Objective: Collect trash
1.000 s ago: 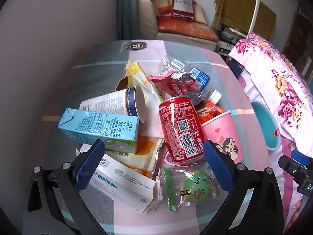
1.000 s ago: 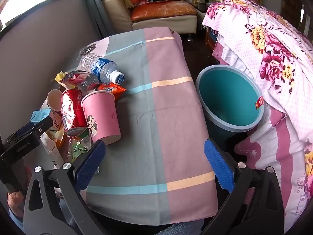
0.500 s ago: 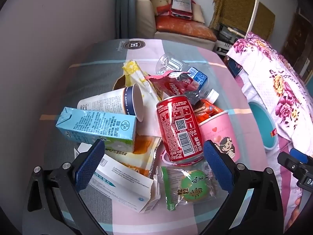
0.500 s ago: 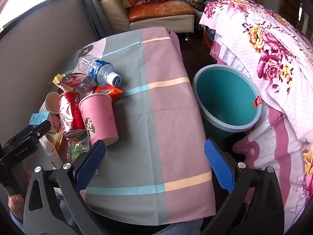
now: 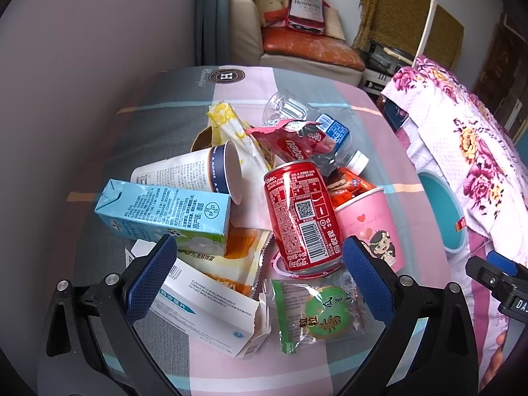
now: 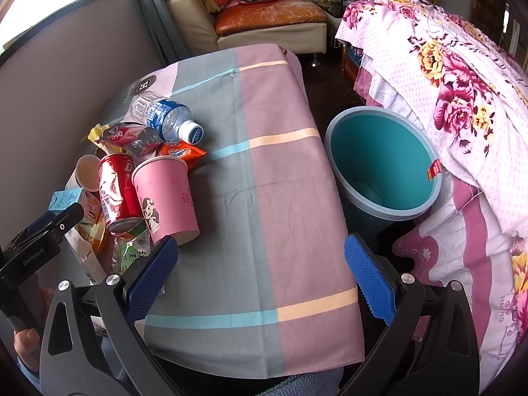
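A heap of trash lies on the checked tablecloth (image 5: 231, 359): a red cola can (image 5: 302, 214), a pink paper cup (image 5: 369, 224), a blue carton (image 5: 165, 211), a white paper cup (image 5: 194, 171), a white box (image 5: 211, 310), a green snack packet (image 5: 316, 313) and a plastic bottle (image 6: 165, 117). My left gripper (image 5: 257, 283) hovers open just above the near side of the heap, holding nothing. My right gripper (image 6: 259, 277) stands open and empty over the table's near right edge, with the pink cup (image 6: 166, 194) to its left and the teal bin (image 6: 379, 161) ahead on the right.
The teal bin stands on the floor between the table and a bed with a floral cover (image 6: 462, 82). A grey wall (image 5: 82, 49) borders the table on the left. A sofa (image 6: 264, 23) with cushions sits beyond the table's far end.
Both grippers have drifted slightly; in the left wrist view the heap has shifted a little toward the left and nearer. Nothing was taken hold of.
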`<act>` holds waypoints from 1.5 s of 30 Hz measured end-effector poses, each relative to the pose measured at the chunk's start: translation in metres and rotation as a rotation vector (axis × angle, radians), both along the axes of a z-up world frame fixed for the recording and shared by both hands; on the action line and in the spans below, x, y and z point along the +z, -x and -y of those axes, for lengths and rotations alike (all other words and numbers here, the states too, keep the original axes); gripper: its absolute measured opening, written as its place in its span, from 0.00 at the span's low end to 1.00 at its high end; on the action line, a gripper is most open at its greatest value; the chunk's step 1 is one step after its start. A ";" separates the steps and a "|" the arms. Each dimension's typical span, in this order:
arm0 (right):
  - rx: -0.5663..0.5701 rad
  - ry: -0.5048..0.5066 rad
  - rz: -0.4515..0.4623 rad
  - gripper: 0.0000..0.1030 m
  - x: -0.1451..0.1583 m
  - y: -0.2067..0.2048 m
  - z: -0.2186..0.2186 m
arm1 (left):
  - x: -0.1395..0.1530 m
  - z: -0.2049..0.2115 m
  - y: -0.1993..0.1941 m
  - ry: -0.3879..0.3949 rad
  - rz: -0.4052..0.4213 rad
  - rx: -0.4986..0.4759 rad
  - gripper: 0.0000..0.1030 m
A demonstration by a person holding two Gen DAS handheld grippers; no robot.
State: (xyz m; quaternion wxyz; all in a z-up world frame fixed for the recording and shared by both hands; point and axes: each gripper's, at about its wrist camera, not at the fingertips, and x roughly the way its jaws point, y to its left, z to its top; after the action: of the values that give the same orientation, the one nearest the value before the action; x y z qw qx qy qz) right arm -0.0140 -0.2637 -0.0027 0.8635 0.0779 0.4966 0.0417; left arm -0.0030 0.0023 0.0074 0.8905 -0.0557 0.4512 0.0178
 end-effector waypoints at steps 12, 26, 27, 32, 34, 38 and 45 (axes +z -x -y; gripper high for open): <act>-0.011 -0.006 -0.013 0.94 -0.005 0.000 0.000 | -0.002 0.002 0.001 -0.010 -0.002 -0.005 0.97; 0.012 -0.023 -0.055 0.94 -0.009 -0.007 -0.005 | -0.012 -0.005 -0.002 0.060 -0.029 -0.016 0.97; 0.015 -0.023 -0.057 0.94 -0.009 -0.008 -0.005 | -0.013 -0.006 -0.002 0.063 -0.032 -0.017 0.97; 0.056 -0.046 -0.088 0.94 -0.010 -0.015 -0.014 | -0.016 -0.010 -0.005 0.072 -0.039 -0.030 0.97; 0.080 -0.062 -0.102 0.94 -0.010 -0.021 -0.020 | -0.017 -0.015 -0.006 0.074 -0.045 -0.036 0.97; 0.128 -0.102 -0.126 0.94 -0.012 -0.034 -0.032 | -0.020 -0.024 -0.008 0.082 -0.055 -0.041 0.97; 0.230 -0.148 -0.168 0.60 -0.022 -0.062 -0.064 | -0.022 -0.033 -0.009 0.099 -0.062 -0.044 0.97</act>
State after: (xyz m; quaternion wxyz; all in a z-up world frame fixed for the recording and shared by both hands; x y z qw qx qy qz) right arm 0.0477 -0.2000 -0.0249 0.8002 0.0871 0.5684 0.1701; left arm 0.0056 0.0357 -0.0150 0.8725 -0.0891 0.4799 -0.0226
